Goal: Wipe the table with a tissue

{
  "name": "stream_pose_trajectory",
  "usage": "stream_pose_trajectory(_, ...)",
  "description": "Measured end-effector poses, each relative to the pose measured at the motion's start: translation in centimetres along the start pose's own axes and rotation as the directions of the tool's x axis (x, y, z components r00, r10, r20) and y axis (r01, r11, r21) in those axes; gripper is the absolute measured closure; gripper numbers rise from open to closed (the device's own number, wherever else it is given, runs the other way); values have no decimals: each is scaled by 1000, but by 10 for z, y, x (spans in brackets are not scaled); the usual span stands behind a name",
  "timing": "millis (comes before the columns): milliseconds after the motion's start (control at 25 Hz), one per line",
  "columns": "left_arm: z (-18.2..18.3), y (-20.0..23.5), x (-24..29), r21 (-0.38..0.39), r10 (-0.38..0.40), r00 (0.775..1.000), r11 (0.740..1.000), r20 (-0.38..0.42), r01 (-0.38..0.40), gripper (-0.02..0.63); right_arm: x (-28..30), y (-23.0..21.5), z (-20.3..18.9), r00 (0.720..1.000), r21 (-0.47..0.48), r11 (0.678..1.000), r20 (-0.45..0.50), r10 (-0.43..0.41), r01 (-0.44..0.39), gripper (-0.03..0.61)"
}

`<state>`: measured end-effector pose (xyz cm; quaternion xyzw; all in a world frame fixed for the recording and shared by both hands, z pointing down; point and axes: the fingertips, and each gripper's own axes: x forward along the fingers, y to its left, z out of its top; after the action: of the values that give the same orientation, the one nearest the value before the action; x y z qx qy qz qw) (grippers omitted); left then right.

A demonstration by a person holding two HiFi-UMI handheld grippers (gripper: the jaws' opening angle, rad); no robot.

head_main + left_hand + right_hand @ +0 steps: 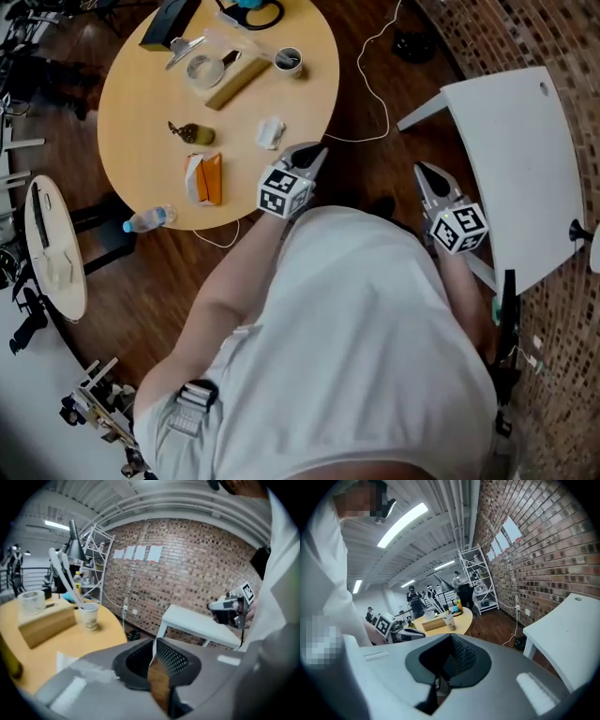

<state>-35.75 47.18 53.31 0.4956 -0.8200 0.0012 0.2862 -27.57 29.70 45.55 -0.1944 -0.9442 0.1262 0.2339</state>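
head view: overhead, steeply down | gripper views: low, forward | shared: table (141,94)

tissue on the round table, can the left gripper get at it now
Probably yes: the tissue lies near the table edge just ahead of the left gripper, nothing between them. Its jaws are shut and must open first.
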Motion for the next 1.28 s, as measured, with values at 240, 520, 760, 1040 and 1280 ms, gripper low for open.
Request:
stream_pose_trajectory(240,-47,93,-35,123,265,949,961,-170,-247,522,23,6,-6,997,-4,998,-47,62,-63,571)
stream_pose_trajectory(520,-98,141,-22,212,343,870,936,-355,-282,392,11,-1,-15,999,26,1000,-45,-7,8,571)
stream_pose_trajectory(760,-116,166,-17,132,340,840,940,-422,-314,353,-11,-11,-25,993,61,992,-37,-108,110,571)
stream_pose_trajectory(1040,-120,183,-27,64,344,836,934,-427,-352,399,-22,-4,-28,985,77,982,-10,-170,170,571)
stream_pose_trajectory(1280,-106,168,-23,73,279,884,960,-376,-271,545,-32,-3,-36,972,102,968,24,-232,229,571)
